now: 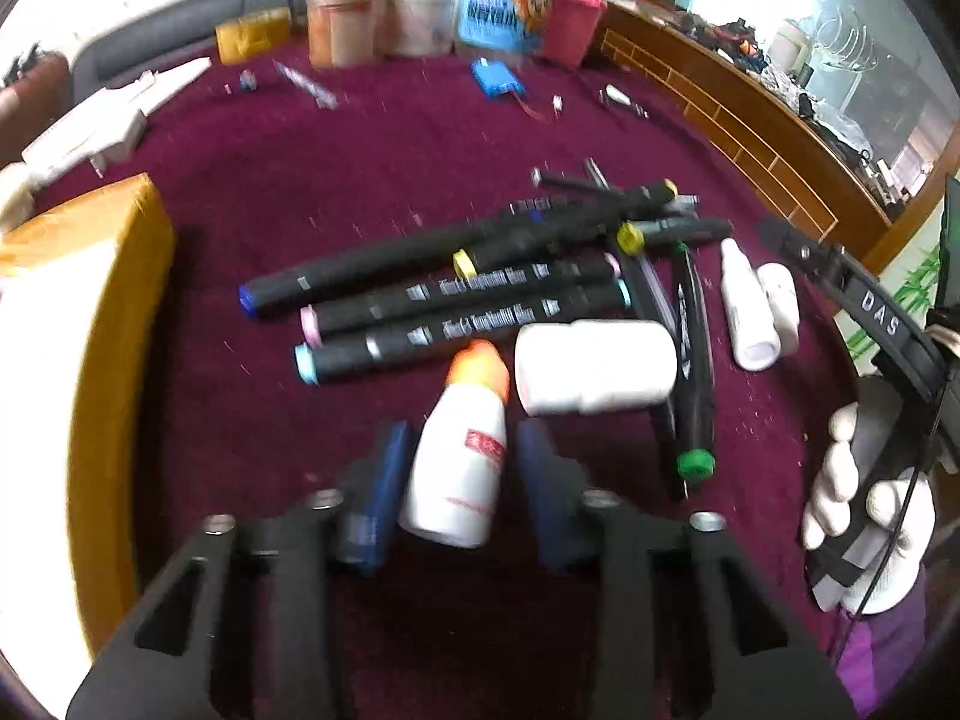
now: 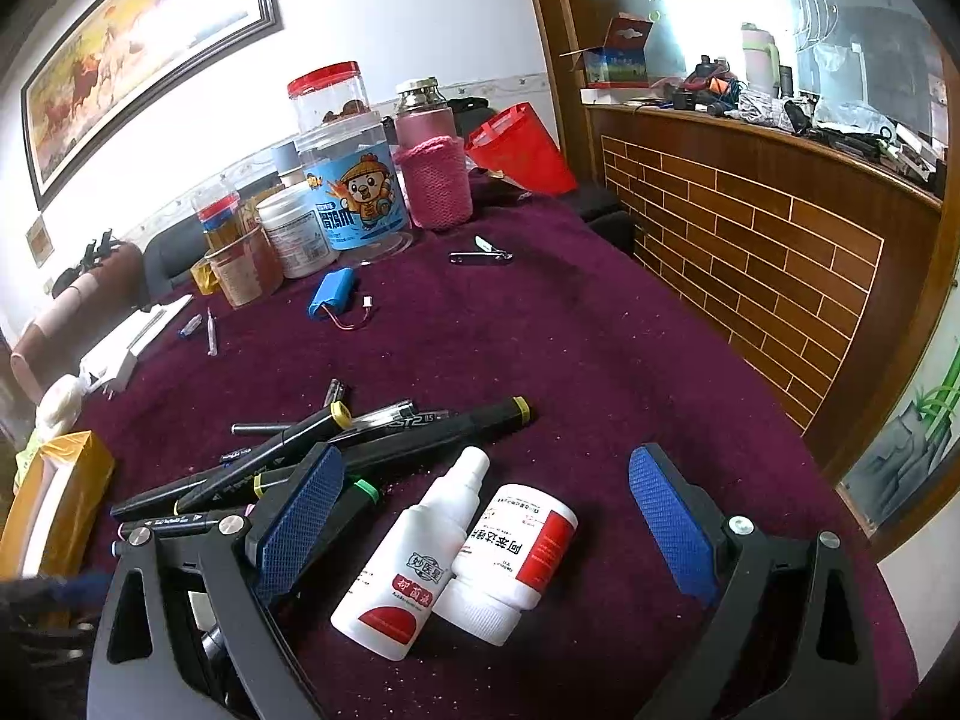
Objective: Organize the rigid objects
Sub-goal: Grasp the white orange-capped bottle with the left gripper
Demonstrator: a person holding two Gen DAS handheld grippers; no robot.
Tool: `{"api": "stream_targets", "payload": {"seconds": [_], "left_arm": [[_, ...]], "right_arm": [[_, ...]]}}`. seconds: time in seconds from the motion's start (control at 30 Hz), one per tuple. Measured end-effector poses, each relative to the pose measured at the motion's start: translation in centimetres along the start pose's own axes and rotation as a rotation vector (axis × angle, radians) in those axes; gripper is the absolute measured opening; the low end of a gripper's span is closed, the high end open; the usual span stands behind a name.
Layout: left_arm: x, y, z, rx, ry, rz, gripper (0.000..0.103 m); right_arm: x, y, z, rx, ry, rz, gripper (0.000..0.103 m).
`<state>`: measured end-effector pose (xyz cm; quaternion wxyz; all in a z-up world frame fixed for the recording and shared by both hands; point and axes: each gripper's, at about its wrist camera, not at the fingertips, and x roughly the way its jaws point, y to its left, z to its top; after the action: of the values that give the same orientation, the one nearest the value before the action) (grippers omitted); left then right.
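While lying on maroon cloth [image 1: 360,168], orange-capped bottle [image 1: 462,450] sits between left fingers [image 1: 384,480].

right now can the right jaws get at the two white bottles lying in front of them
Probably yes. The right gripper stands wide open, with the white spray bottle and the red-labelled white pill bottle lying side by side between its pads, nothing on top.

Both fisheye views look forward and steeply down along their hand-held grippers, close over the maroon counter [image 2: 540,330]. They share the marker pile [image 1: 480,276], the white bottles [image 2: 414,552] and, seemingly, the blurred far jars [image 1: 504,6].
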<state>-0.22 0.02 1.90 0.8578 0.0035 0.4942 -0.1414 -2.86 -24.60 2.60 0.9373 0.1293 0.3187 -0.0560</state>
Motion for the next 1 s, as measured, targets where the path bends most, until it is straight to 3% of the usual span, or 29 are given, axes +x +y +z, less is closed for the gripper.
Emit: {"api": "stream_targets", "payload": {"seconds": [1.0], "left_arm": [[0.4, -2.1, -0.8, 0.058, -0.038, 0.118, 0.036]], "right_arm": [[0.6, -0.5, -0.1, 0.024, 0.042, 0.013, 0.094]]}}
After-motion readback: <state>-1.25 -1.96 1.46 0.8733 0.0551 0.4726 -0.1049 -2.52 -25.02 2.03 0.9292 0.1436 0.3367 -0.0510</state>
